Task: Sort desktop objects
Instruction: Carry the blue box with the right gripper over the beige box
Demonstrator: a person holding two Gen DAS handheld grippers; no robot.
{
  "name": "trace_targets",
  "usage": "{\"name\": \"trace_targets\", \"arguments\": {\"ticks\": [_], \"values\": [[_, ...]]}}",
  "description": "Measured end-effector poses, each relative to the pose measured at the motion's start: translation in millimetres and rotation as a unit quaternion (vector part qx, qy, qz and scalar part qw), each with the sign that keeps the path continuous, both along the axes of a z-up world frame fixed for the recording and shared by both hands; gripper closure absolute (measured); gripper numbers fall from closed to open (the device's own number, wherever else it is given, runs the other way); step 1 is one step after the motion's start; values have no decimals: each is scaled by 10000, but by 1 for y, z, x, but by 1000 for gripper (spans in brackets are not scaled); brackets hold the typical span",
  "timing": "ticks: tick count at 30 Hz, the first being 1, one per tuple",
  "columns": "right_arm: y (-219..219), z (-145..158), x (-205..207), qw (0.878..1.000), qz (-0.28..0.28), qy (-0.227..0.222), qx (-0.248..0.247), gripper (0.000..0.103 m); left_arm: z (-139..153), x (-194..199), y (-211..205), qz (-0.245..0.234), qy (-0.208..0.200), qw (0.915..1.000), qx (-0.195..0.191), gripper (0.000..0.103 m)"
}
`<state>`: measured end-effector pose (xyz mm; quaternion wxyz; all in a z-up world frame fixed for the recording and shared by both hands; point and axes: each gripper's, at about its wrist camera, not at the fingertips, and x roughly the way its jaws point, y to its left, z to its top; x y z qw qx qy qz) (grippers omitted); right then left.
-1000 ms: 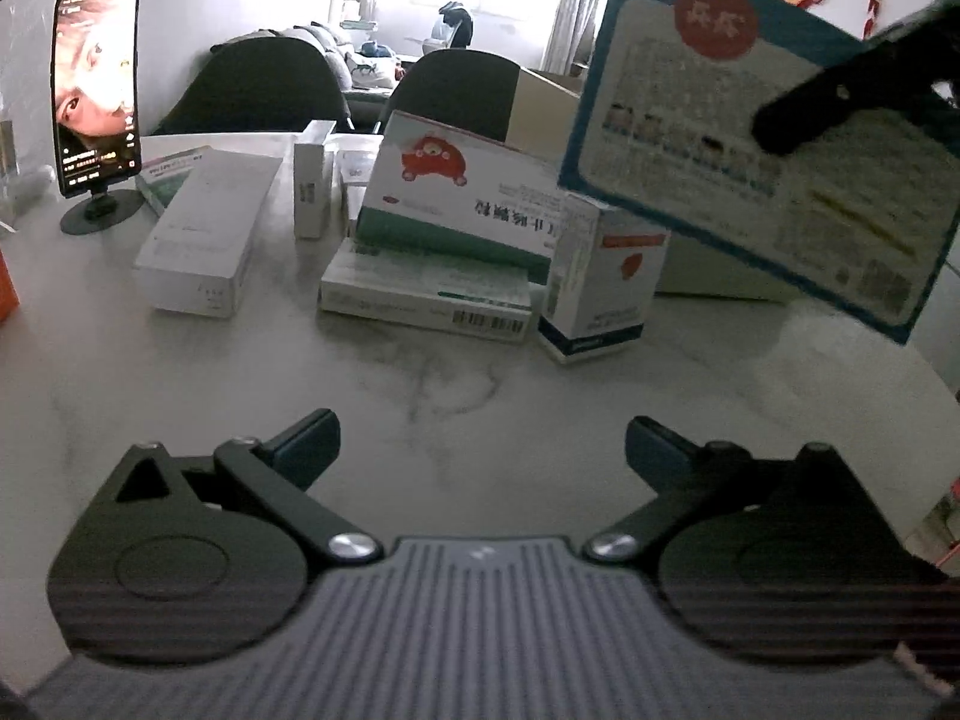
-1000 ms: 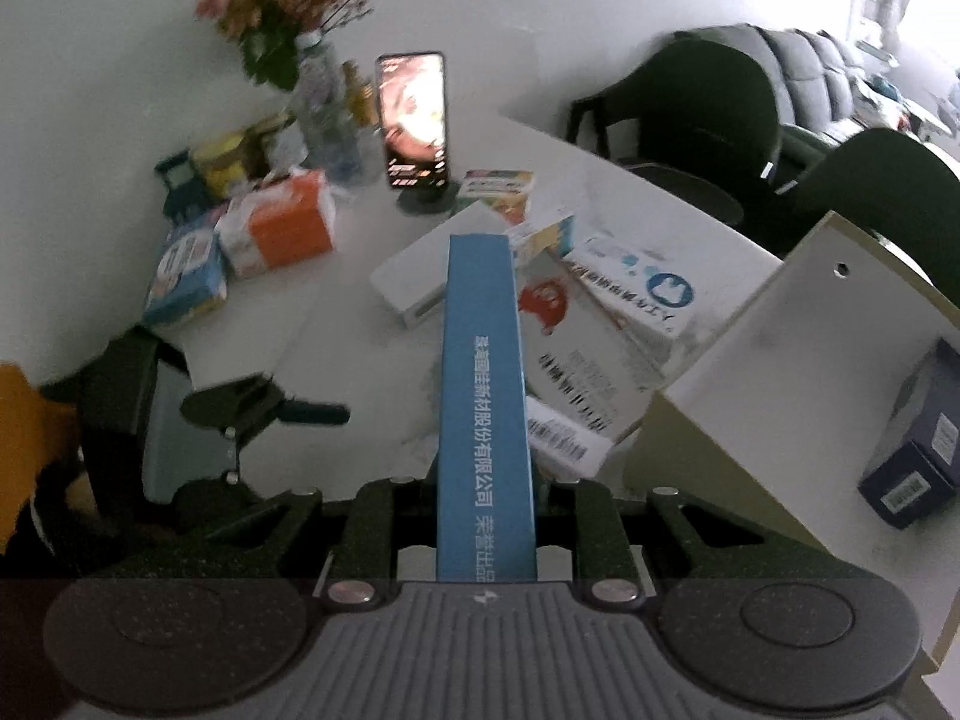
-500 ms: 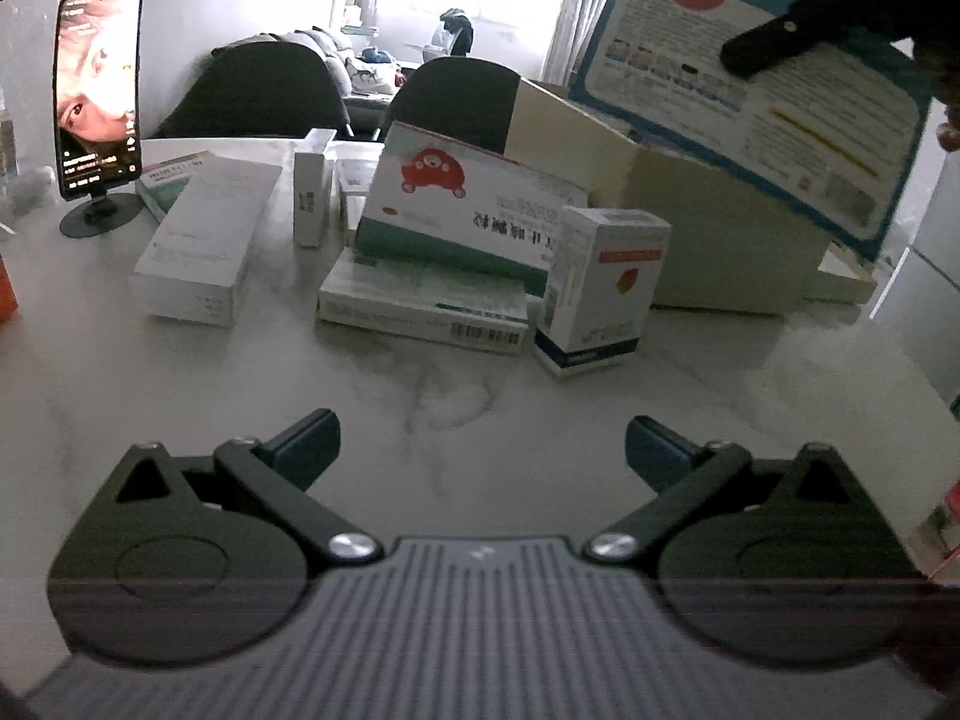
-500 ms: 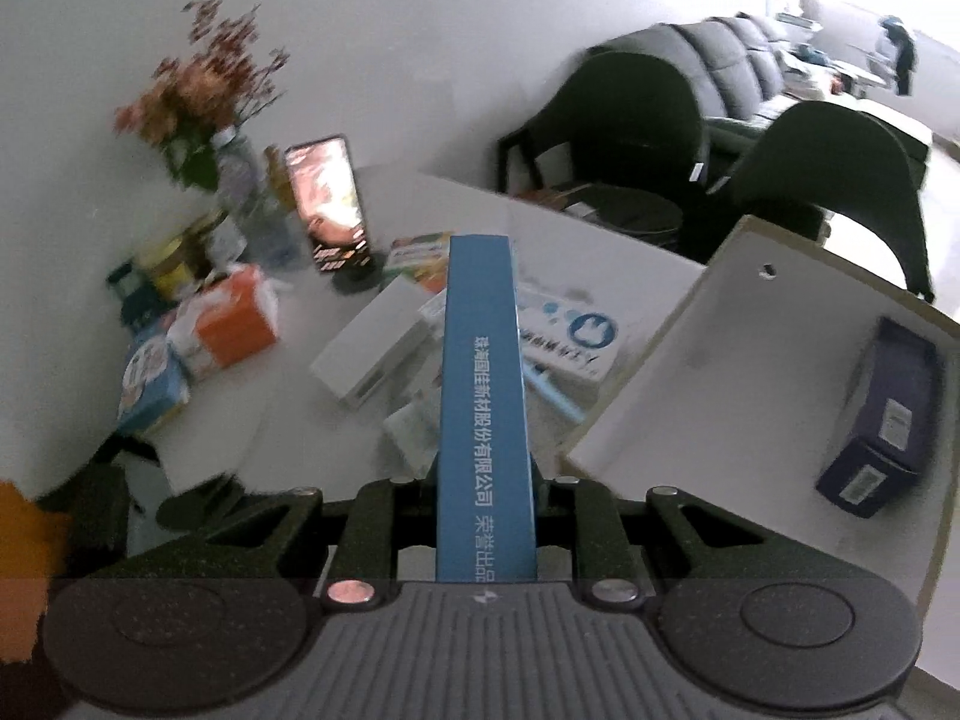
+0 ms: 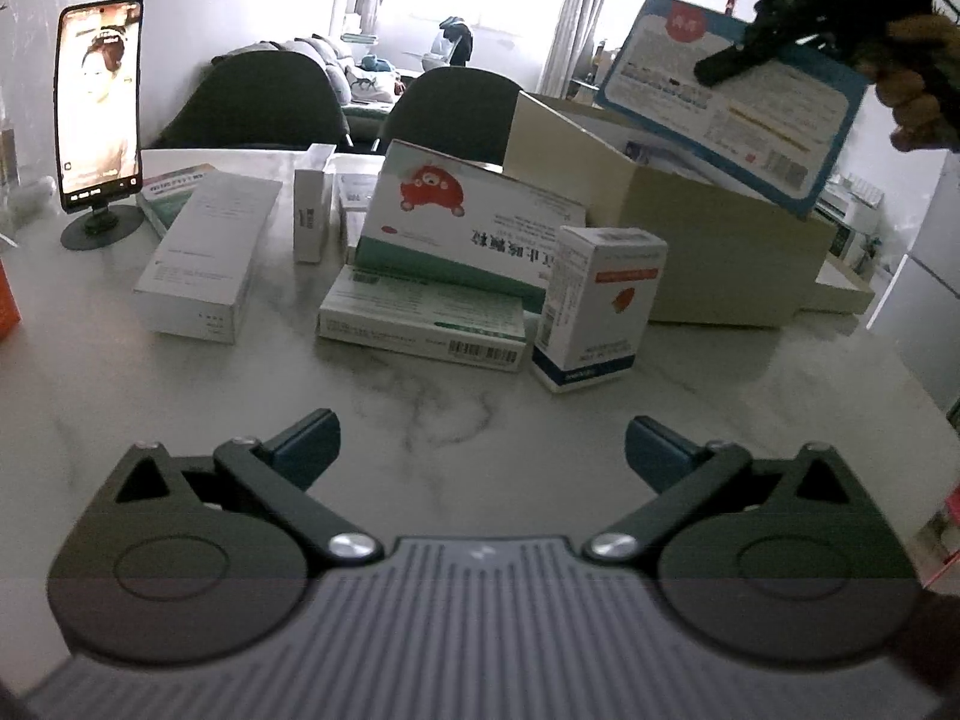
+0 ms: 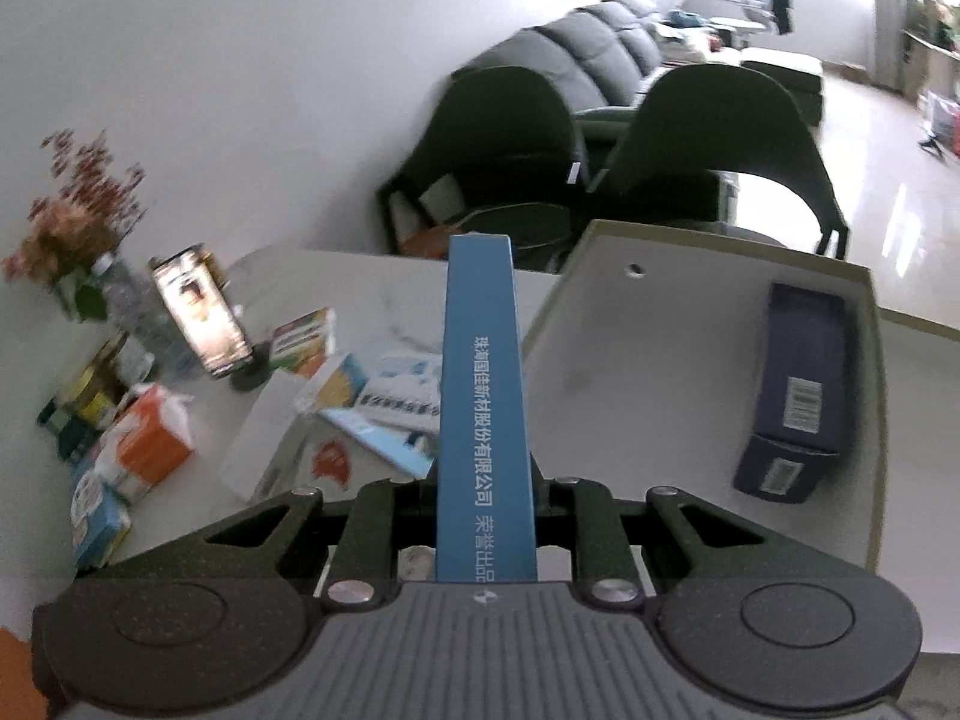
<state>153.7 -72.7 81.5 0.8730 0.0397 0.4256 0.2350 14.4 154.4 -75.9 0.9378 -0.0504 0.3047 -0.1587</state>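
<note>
My right gripper (image 6: 485, 480) is shut on a flat blue box (image 6: 483, 396), held edge-up over the open beige cardboard box (image 6: 600, 372). In the left wrist view the blue box (image 5: 738, 102) hangs above the beige box (image 5: 678, 228), with the right gripper's fingers (image 5: 738, 57) on it. A dark blue carton (image 6: 792, 384) lies inside the beige box. My left gripper (image 5: 480, 444) is open and empty, low over the marble table (image 5: 420, 408). Ahead of it stand a small white box (image 5: 600, 300), a red-bear box (image 5: 468, 216) and a flat green-white box (image 5: 420, 321).
A long white box (image 5: 207, 252) and a phone on a stand (image 5: 99, 102) are at the left. An orange tissue box (image 6: 147, 444), jars and a flower vase (image 6: 78, 252) sit at the table's far left. Two dark chairs (image 5: 450, 114) stand behind the table.
My right gripper has carried the blue box up and to the right, from over the table's pile to above the beige box. My left gripper has stayed still and open.
</note>
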Motion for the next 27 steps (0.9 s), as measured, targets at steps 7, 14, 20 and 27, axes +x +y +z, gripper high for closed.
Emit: {"name": "trace_targets", "arguments": {"ticks": [7, 14, 20, 27], "values": [[-18, -9, 22, 9986, -520, 48, -1, 81, -1, 2, 1, 41, 45, 10000, -13, 0], [-32, -12, 41, 9964, -832, 119, 145, 81, -1, 4, 2, 48, 62, 10000, -14, 0], [-40, -12, 56, 9939, -1086, 85, 188, 80, -1, 8, 2, 56, 73, 10000, -31, 0], [-43, -28, 83, 9886, -1504, 26, -1, 80, -1, 11, 1, 43, 96, 9999, -16, 0]]}}
